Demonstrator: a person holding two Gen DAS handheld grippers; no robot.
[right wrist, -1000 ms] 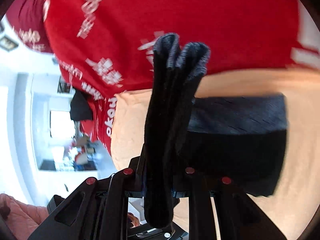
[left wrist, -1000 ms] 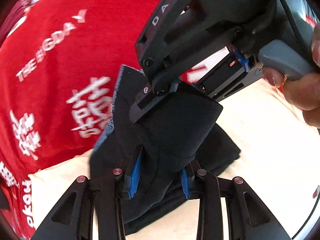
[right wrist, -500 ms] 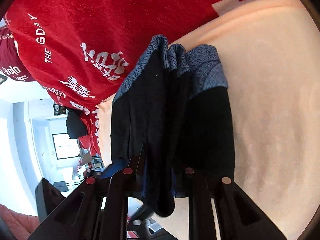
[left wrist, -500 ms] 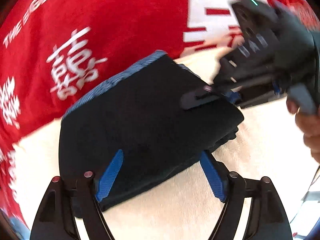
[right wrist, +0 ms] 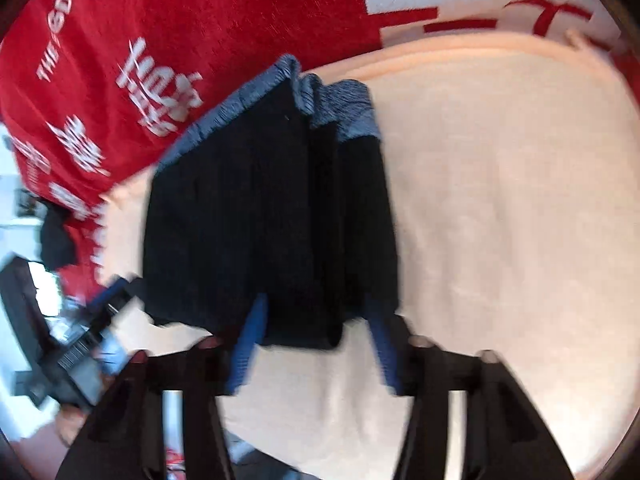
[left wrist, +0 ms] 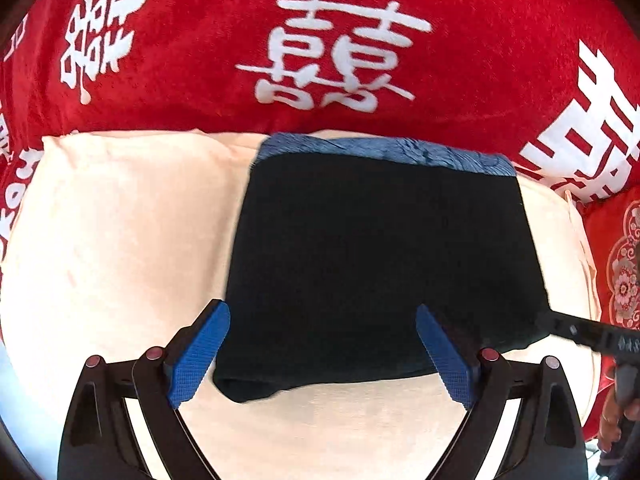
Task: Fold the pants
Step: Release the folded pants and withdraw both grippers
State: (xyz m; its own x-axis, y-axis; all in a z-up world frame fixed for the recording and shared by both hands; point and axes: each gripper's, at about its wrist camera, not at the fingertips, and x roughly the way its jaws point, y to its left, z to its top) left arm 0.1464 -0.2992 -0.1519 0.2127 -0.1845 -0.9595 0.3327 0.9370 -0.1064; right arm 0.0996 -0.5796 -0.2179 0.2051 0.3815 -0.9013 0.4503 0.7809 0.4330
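Left gripper (left wrist: 322, 354): nearest the eye, pointing steeply down, its jaws opening wide; the blue pads (left wrist: 198, 354) stand clear on either side of the near edge of the cloth and grip nothing
Right gripper (right wrist: 312, 346): also tipped down, jaws opening; a thick fold end of the cloth lies between the pads, but they do not look to be pressing on it, and the frame is smeared here
Pants (left wrist: 384, 264): a dark, squarish packet folded several layers deep, lying flat on the cream towel (left wrist: 112, 240), the blue-grey waistband (left wrist: 384, 152) along its far edge
Step in hand: the letting go, I'd judge, with the last fold laid down
Doing it well: draw both sets of fingers straight back and up, so that no pad snags a layer and pulls the stack open; the right side wants most care, as its layers look loosest in the right wrist view
If it needs tidying: a light press on top, not a fresh pinch
Person's hand (left wrist: 614, 420): at the right edge of the left wrist view, holding the other tool
Farthest off: the red blanket (left wrist: 320, 12) with white characters, running under the towel
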